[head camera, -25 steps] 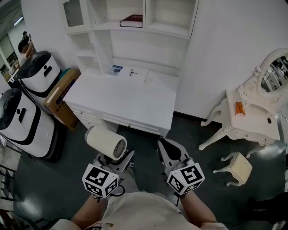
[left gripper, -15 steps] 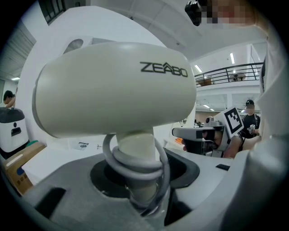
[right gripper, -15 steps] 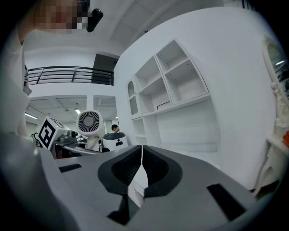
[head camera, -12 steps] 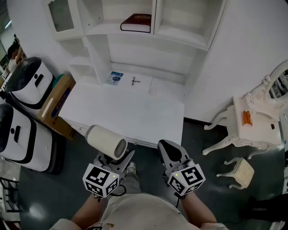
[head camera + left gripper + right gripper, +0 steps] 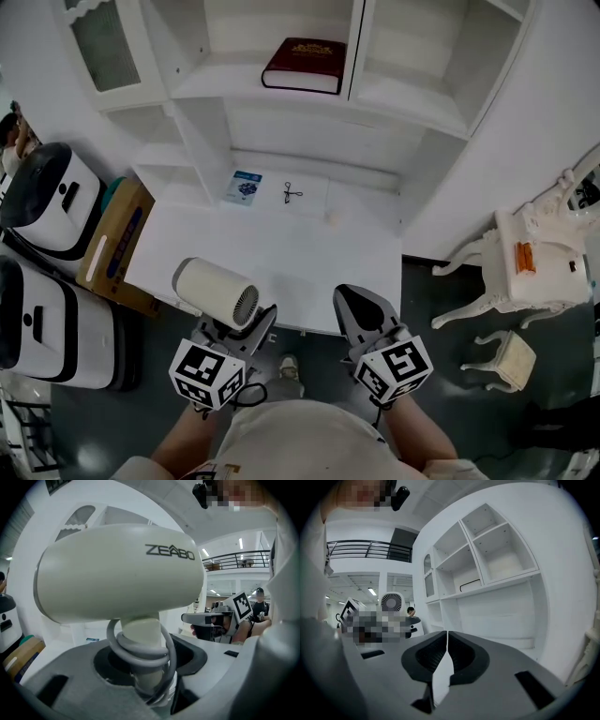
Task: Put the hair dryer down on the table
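Observation:
A cream hair dryer [image 5: 214,291] stands upright in my left gripper [image 5: 236,330], which is shut on its handle with the grey cord wound round it. In the left gripper view the hair dryer [image 5: 122,573] fills the frame above the left gripper [image 5: 145,667]. It hangs over the front left part of the white table [image 5: 319,253]. My right gripper [image 5: 351,300] is shut and holds nothing, just over the table's front edge. In the right gripper view the right gripper [image 5: 446,648] has its pads together, and the hair dryer [image 5: 391,603] shows its rear grille at the left.
A blue leaflet [image 5: 244,186] and a small dark item [image 5: 292,193] lie at the table's back. A dark red book [image 5: 305,64] rests on the shelf above. Two white appliances [image 5: 47,197] and a cardboard box [image 5: 117,244] stand left; an ornate white dressing table [image 5: 534,267] and stool [image 5: 511,361] stand right.
Both grippers have been carried forward from the dark floor up to the table's front edge. The hair dryer stays in the left gripper; the right stays shut.

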Action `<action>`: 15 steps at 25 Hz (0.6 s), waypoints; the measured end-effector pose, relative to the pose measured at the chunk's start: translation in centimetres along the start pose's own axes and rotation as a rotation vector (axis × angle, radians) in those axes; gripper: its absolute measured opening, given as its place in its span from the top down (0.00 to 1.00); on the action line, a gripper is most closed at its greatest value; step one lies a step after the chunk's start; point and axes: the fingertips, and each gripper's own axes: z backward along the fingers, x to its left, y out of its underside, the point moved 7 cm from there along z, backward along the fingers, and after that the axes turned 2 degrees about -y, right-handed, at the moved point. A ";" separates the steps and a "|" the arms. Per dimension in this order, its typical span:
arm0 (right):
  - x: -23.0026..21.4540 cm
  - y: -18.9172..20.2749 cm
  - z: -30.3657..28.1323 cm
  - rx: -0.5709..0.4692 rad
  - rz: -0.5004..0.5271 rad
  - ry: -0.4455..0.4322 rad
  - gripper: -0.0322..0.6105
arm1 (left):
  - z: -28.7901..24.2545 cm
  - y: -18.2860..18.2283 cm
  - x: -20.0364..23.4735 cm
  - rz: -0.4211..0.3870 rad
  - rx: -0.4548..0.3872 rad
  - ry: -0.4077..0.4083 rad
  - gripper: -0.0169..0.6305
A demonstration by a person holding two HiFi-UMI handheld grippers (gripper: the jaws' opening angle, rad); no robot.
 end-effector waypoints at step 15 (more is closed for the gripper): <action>-1.4 -2.7 -6.4 -0.002 0.044 0.002 0.91 | -2.4 -2.6 5.1 0.027 -0.002 0.019 0.65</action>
